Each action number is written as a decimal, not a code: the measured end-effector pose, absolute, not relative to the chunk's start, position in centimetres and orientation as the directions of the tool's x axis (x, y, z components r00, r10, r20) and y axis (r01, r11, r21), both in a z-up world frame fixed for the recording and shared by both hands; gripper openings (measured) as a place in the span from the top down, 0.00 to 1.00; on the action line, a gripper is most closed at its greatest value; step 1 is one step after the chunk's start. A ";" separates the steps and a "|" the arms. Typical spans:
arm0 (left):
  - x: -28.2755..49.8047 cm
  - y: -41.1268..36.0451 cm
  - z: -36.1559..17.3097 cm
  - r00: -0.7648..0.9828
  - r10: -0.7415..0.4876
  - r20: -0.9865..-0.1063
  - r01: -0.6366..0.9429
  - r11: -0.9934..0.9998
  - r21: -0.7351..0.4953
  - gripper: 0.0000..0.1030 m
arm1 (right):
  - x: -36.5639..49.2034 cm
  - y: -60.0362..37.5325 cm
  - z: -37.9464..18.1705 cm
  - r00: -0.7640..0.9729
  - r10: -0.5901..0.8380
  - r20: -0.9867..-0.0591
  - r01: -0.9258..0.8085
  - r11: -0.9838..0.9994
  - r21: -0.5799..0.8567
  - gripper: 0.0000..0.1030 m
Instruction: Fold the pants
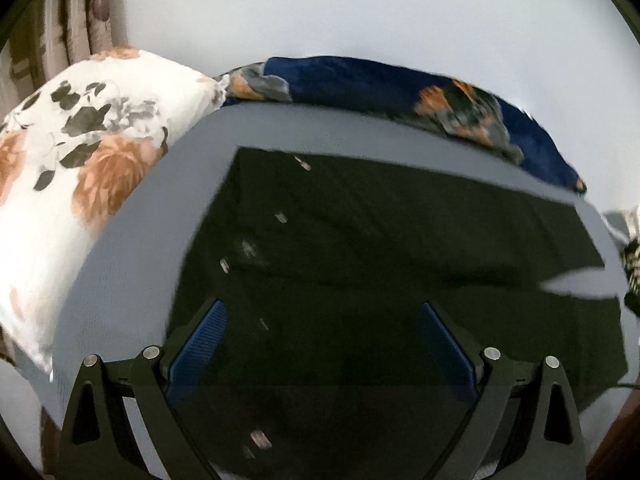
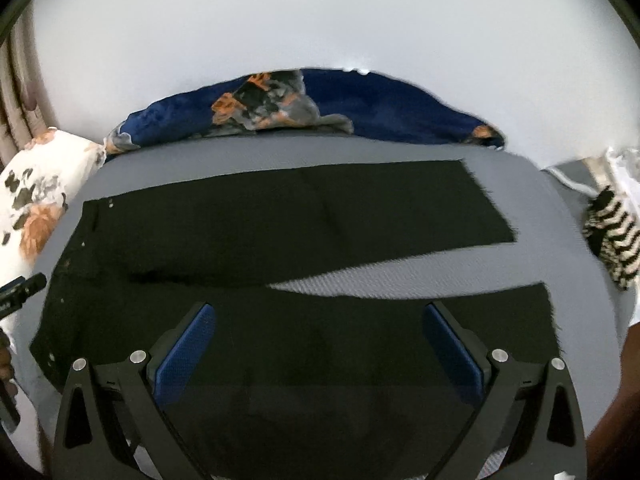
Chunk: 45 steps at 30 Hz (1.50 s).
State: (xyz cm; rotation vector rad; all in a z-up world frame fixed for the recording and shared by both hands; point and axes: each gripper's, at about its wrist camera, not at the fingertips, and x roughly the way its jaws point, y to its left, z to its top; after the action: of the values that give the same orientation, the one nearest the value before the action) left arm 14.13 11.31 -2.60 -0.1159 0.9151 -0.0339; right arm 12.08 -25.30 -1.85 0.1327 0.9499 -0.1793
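Black pants (image 2: 280,220) lie flat on a grey bed sheet (image 2: 360,152), waist at the left, both legs running right with a narrow gap between them. They also show in the left wrist view (image 1: 380,240), where small metal buttons mark the waistband. My left gripper (image 1: 322,312) is open and empty, hovering over the waist end of the near leg. My right gripper (image 2: 320,314) is open and empty, hovering over the near leg toward its middle. Part of the left gripper's body (image 2: 20,290) shows at the far left of the right wrist view.
A white floral pillow (image 1: 80,160) lies left of the pants. A dark blue floral blanket (image 1: 400,92) is bunched along the bed's far edge against a pale wall. A black-and-white striped cloth (image 2: 612,236) lies at the right. Curtains (image 1: 72,12) hang at the far left.
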 end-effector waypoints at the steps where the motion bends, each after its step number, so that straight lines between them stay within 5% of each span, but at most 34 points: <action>1: 15.3 12.5 -2.6 0.608 -0.096 -0.788 -0.022 0.990 -0.138 0.11 | 12.9 -25.4 -1.9 0.566 -0.068 -0.822 0.206 0.977 0.061 0.00; 8: 22.9 19.0 -3.7 0.599 -0.209 -0.773 -0.023 0.961 -0.277 0.22 | 19.9 -24.5 -2.4 0.569 0.032 -0.821 0.148 0.979 0.142 0.00; 16: 30.5 23.3 -8.4 0.494 -0.394 -0.775 -0.068 0.871 -0.486 0.48 | 26.2 -22.0 -3.5 0.549 0.102 -0.830 0.069 0.984 0.166 0.00; 23: 34.9 25.3 -11.3 0.443 -0.530 -0.723 -0.103 0.771 -0.628 0.50 | 29.9 -21.3 -6.0 0.502 0.201 -0.841 0.071 0.960 0.272 0.00; 27: 36.5 25.5 -11.9 0.404 -0.618 -0.675 -0.099 0.703 -0.704 0.64 | 31.7 -21.0 -7.4 0.483 0.274 -0.832 0.062 0.937 0.345 0.00; 31: 37.7 25.0 -11.7 0.379 -0.624 -0.683 -0.107 0.703 -0.703 0.73 | 33.4 -20.7 -8.1 0.473 0.298 -0.829 0.040 0.933 0.358 0.00; 43: 40.1 22.5 -13.7 0.384 -0.627 -0.677 -0.123 0.692 -0.711 0.74 | 38.5 -19.8 -10.6 0.400 0.372 -0.837 -0.147 0.928 0.342 0.00; 45: 39.6 22.0 -12.9 0.414 -0.596 -0.688 -0.091 0.725 -0.683 0.88 | 39.2 -19.9 -11.1 0.379 0.363 -0.851 -0.180 0.931 0.317 0.00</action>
State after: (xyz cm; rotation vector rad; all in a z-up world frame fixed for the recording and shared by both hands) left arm 39.61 22.00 -12.90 -0.7220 1.1179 -0.3542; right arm 39.24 -19.91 -11.05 0.1824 1.1308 0.3495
